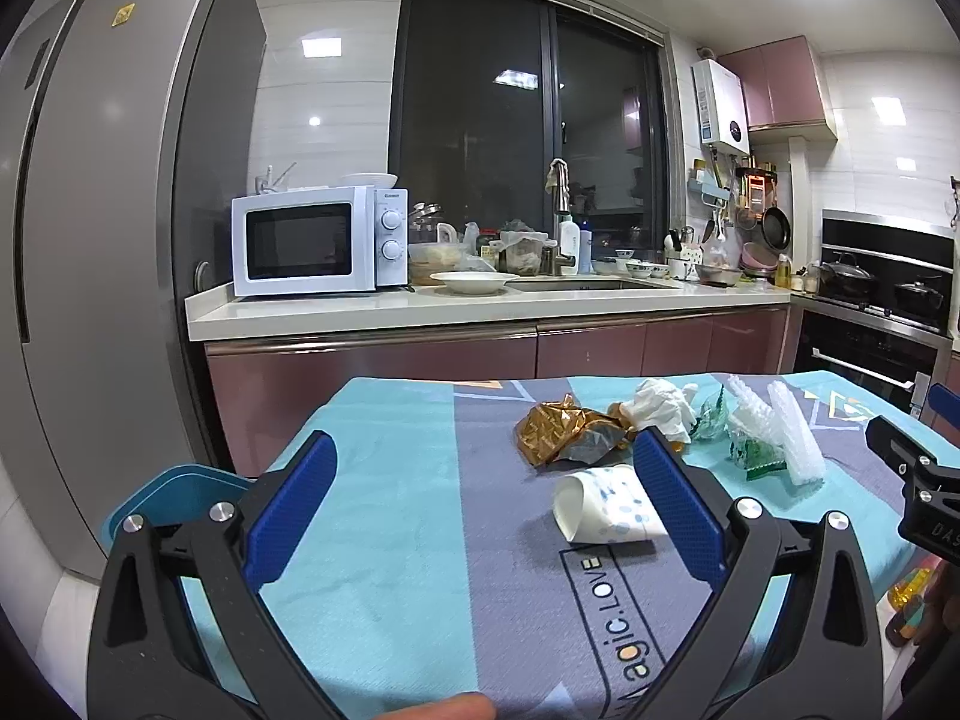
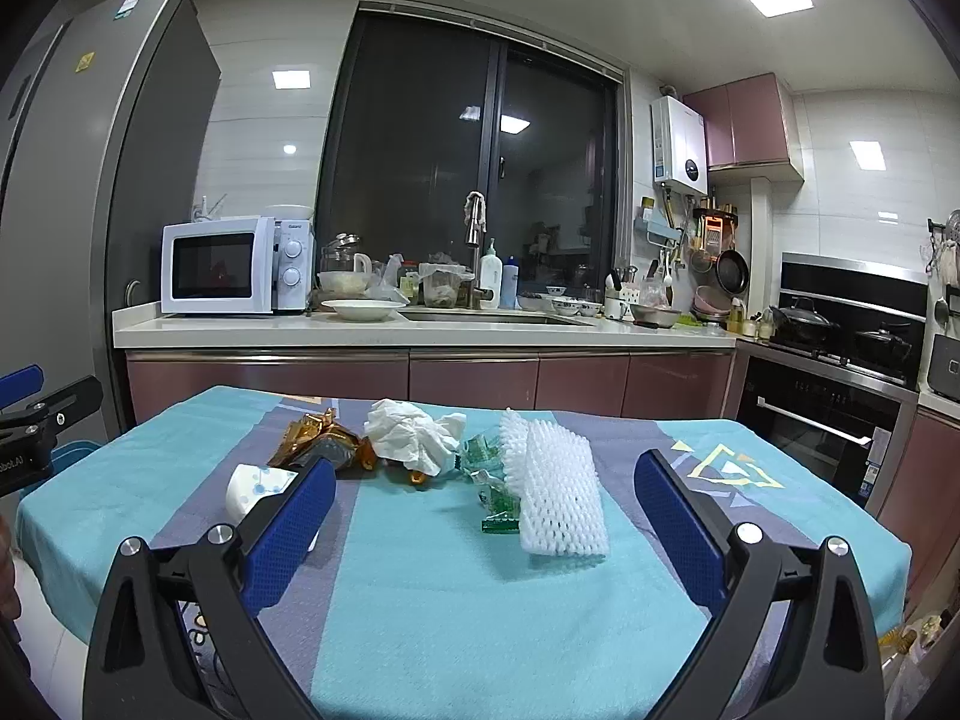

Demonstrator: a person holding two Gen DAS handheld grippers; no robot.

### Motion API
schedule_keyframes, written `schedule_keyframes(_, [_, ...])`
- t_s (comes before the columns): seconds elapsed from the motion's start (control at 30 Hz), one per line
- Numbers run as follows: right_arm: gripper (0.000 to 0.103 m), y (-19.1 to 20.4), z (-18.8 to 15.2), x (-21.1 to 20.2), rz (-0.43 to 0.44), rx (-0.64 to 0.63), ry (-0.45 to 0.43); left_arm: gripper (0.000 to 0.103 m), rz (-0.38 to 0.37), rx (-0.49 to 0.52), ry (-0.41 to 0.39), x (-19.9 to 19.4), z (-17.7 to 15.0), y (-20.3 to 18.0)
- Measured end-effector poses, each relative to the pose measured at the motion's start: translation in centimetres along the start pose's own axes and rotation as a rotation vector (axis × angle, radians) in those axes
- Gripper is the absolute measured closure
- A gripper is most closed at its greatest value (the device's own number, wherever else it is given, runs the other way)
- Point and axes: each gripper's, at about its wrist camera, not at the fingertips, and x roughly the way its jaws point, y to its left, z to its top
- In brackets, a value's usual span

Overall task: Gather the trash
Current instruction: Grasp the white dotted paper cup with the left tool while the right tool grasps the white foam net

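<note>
1. The left gripper (image 1: 483, 468) hangs over the near left part of the surface (image 1: 390, 540), its jaws spread wide and holding nothing.
2. The right gripper (image 2: 483, 495) hangs over the near right part, its jaws likewise spread wide and holding nothing.
3. The trash lies in a loose row across the far half of the surface, ahead of both grippers and touching neither.
4. A paper cup (image 1: 600, 507) lies on its side, nearest of the pieces; in the left view it sits just inside the right jaw, partly hidden behind it.
5. Beyond the cup lies a gold wrapper (image 1: 555, 429), and right of that a crumpled tissue (image 1: 660, 405).
6. Further right lie green wrappers (image 2: 489, 459) and a white foam net (image 2: 558, 495).
7. In the right view the net and green wrappers lie between the jaws, ahead of the tips; the cup (image 2: 255, 489) is behind the left jaw.
</note>
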Motion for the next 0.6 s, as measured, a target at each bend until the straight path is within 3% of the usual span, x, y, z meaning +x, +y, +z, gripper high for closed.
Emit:
schedule_keyframes(0.3, [0.007,-2.8,1.6,2.3,-0.020,-0.001,0.017,0.005,-0.092,0.032,0.037,2.3,1.3,-2.0])
schedule_keyframes(0.6, [0.007,-5.2,1.6,7.9,0.006,-0.003,0.138,0.005,-0.245,0.041,0.284,9.6,0.6,-5.6])
